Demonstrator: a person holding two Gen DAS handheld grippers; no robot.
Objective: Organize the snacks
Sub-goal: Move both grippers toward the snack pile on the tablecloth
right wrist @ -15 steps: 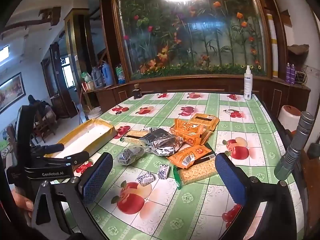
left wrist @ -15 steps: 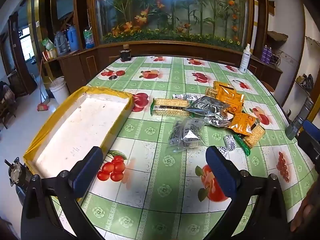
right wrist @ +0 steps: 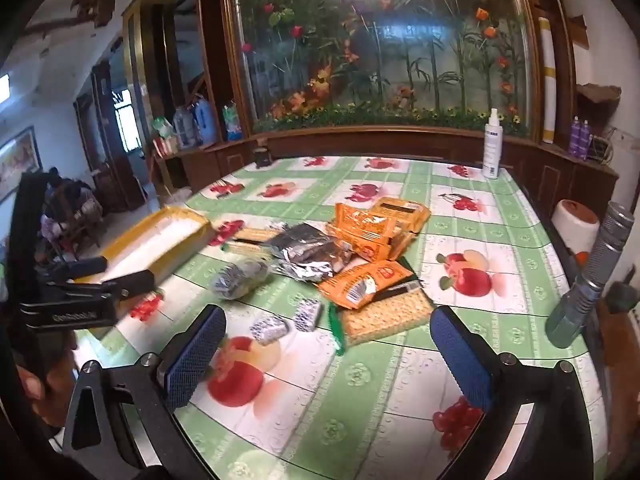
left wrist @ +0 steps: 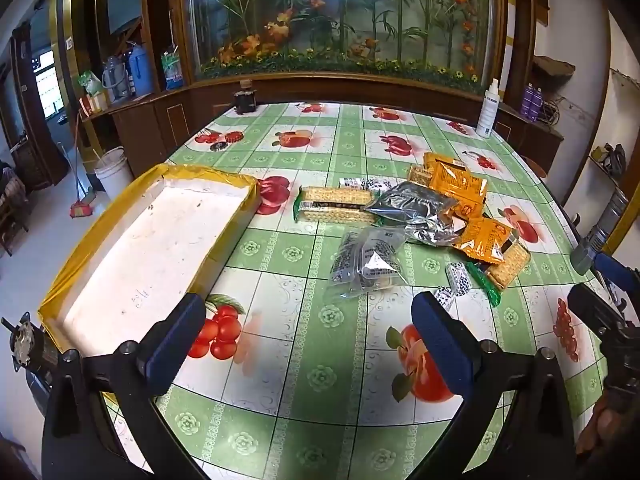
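A heap of snack packs lies mid-table: orange bags [left wrist: 454, 184] [right wrist: 368, 226], a silver foil bag [left wrist: 420, 212] [right wrist: 308, 254], a clear bag with dark print [left wrist: 366, 262] [right wrist: 240, 278], cracker packs [left wrist: 334, 204] [right wrist: 384, 316] and small wrapped sweets [left wrist: 458, 276] [right wrist: 270, 328]. A yellow-rimmed white tray [left wrist: 96, 236] [right wrist: 160, 232] sits at the left, nothing in it. My left gripper [left wrist: 308, 334] hovers open above the cloth in front of the clear bag. My right gripper [right wrist: 328, 340] is open too, over the sweets and the near cracker pack. Neither holds anything.
The table [left wrist: 320, 380] wears a green cloth with fruit prints. A white spray bottle [left wrist: 490, 110] [right wrist: 492, 144] and a dark jar [left wrist: 244, 98] stand at the far edge. A grey flashlight [right wrist: 592, 272] stands at the right edge. Wooden cabinets ring the table.
Both grippers have shifted slightly forward toward the snack heap, which now looks a little nearer. Both stay open and the snacks have not moved.
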